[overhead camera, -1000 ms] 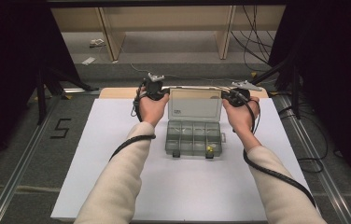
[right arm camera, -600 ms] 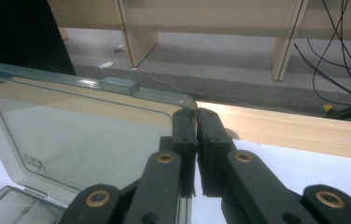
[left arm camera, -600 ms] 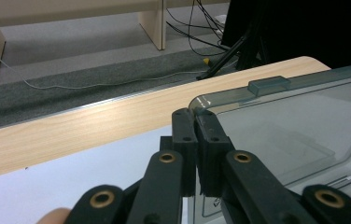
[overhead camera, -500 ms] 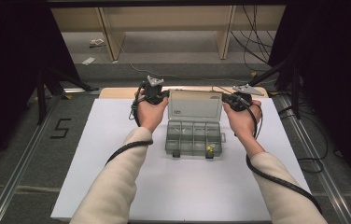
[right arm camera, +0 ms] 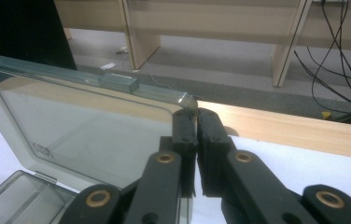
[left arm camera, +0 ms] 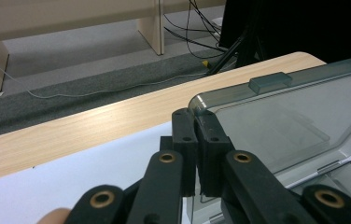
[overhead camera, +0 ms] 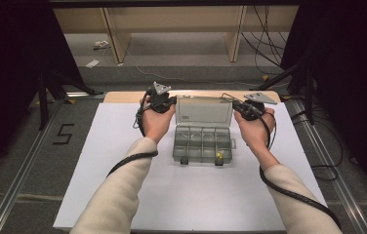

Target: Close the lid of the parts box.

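Two upper corners of the clear organizer box's lid [overhead camera: 205, 111] are pinched by the closed left claw [left arm camera: 196, 122] and right claw [right arm camera: 196, 122], apparently so it is swung evenly.

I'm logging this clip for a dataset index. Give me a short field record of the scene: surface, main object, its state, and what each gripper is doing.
surface: white sheet on a table
object: clear box, divided into compartments
lid: lid raised, standing up at the box's far side
contents: a small yellow item in a near compartment; the rest unclear
left gripper: shut on the lid's corner
right gripper: shut on the lid's other corner
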The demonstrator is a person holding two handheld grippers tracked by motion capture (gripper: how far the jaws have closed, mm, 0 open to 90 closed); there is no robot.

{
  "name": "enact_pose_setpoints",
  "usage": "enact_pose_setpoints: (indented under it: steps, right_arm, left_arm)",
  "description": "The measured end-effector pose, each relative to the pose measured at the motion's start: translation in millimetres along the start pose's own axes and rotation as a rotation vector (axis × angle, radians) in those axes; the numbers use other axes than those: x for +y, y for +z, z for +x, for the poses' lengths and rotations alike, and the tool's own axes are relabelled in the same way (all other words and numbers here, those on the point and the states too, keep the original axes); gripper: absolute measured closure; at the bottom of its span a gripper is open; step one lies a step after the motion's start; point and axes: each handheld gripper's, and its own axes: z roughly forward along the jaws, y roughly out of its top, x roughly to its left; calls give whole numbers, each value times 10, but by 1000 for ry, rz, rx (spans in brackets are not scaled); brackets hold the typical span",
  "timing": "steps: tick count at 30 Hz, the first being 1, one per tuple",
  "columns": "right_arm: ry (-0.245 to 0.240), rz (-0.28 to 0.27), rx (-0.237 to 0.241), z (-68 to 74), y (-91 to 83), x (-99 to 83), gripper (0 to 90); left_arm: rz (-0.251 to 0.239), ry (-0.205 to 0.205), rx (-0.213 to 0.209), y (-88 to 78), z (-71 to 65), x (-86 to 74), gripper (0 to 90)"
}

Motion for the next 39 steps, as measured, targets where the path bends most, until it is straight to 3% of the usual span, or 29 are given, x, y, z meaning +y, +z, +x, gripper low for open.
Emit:
enact_pose_setpoints:
  steps: [39]
  right_arm:
    - [-57,-17,14,81,-254,-157,875]
  left_arm:
    - [-66,58,1,-236,-102,-237,870]
